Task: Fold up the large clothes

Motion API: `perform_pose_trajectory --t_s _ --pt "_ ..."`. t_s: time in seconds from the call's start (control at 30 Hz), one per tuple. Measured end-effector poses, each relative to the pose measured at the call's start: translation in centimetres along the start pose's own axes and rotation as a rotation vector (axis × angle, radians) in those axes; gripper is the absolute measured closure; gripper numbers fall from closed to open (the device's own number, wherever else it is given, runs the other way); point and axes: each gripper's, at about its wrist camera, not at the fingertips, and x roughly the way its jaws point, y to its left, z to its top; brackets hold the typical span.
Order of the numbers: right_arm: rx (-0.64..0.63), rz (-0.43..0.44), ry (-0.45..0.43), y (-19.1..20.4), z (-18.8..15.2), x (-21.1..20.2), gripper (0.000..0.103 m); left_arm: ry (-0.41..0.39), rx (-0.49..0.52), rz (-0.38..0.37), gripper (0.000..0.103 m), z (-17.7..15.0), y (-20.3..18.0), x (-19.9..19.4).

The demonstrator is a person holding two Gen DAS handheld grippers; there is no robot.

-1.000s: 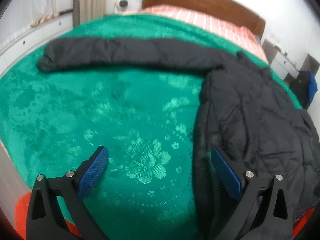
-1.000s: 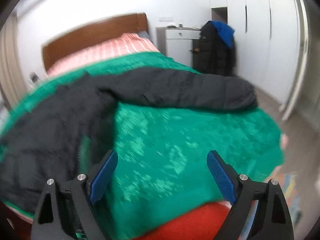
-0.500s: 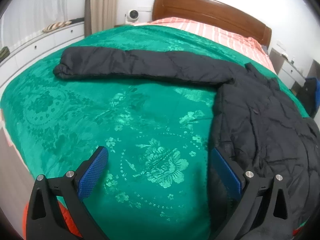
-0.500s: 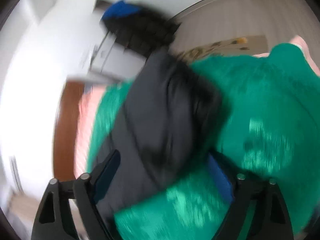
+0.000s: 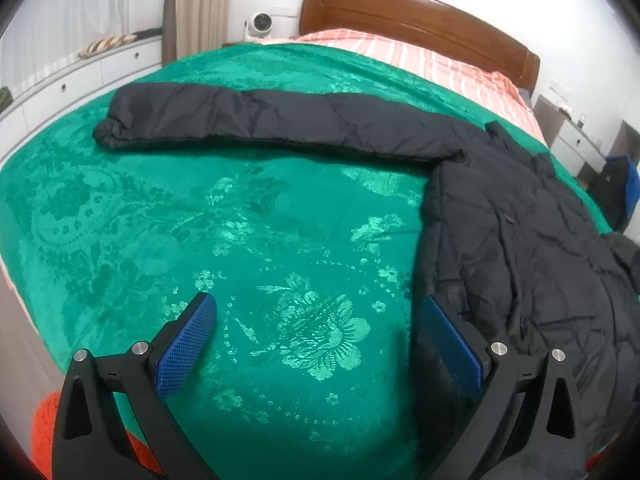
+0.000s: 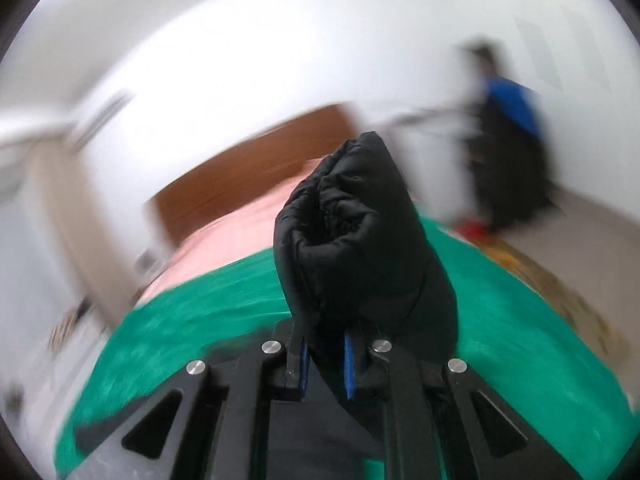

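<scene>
Right fingers (image 6: pixel 347 364) pinch sleeve cuff (image 6: pixel 352 232); background blurred.

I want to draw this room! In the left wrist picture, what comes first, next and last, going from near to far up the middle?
Green floral blanket → black puffer jacket's sleeve → pink striped bedding → wooden headboard.

black jacket (image 5: pixel 520 220), green floral bedspread (image 5: pixel 240 240)
</scene>
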Motion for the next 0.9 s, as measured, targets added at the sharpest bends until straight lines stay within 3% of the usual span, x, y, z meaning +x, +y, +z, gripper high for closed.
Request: perform_pose_trajectory --t_s 0.1,0.2,0.27,0.3,0.33,0.43,0.57,0.7,0.77,0.9 --pt "-0.148 0.163 0.047 11.9 -0.7 3.7 0.09 -0.007 0.008 -0.007 0.0 -0.1 0.1 -0.2" --pt "-0.24 0.256 0.088 21.5 -4.3 8.2 0.088 -0.005 0.026 0.002 0.0 -0.3 0.1 -0.2" --pt "-0.244 0.314 0.189 26.6 -8.4 12.7 0.074 0.014 0.034 0.011 0.0 -0.4 0.0 0.3" --pt "-0.234 0.321 0.247 27.7 -10.0 14.2 0.04 0.02 0.038 0.016 0.0 -0.5 -0.1 0.4" --pt "-0.212 0.327 0.315 29.2 -12.8 15.8 0.024 0.024 0.043 0.02 0.0 -0.6 -0.2 0.5" --pt "-0.188 0.398 0.438 31.3 -20.1 16.2 0.024 0.02 0.057 0.02 0.0 -0.8 -0.4 0.4" --pt "-0.31 0.446 0.499 28.7 -26.3 12.2 0.025 0.023 0.047 0.016 0.0 -0.7 -0.4 0.5" --pt "-0.4 0.422 0.448 23.9 -28.2 6.2 0.025 0.02 0.024 0.004 0.0 -0.4 0.0 0.5" --pt "-0.432 0.37 0.384 20.7 -27.4 3.5 0.024 0.014 0.014 0.001 0.0 -0.3 0.1 0.4" --pt "-0.385 0.158 0.246 12.6 -24.4 -1.4 0.021 0.018 0.011 0.006 0.0 -0.3 0.1 0.6"
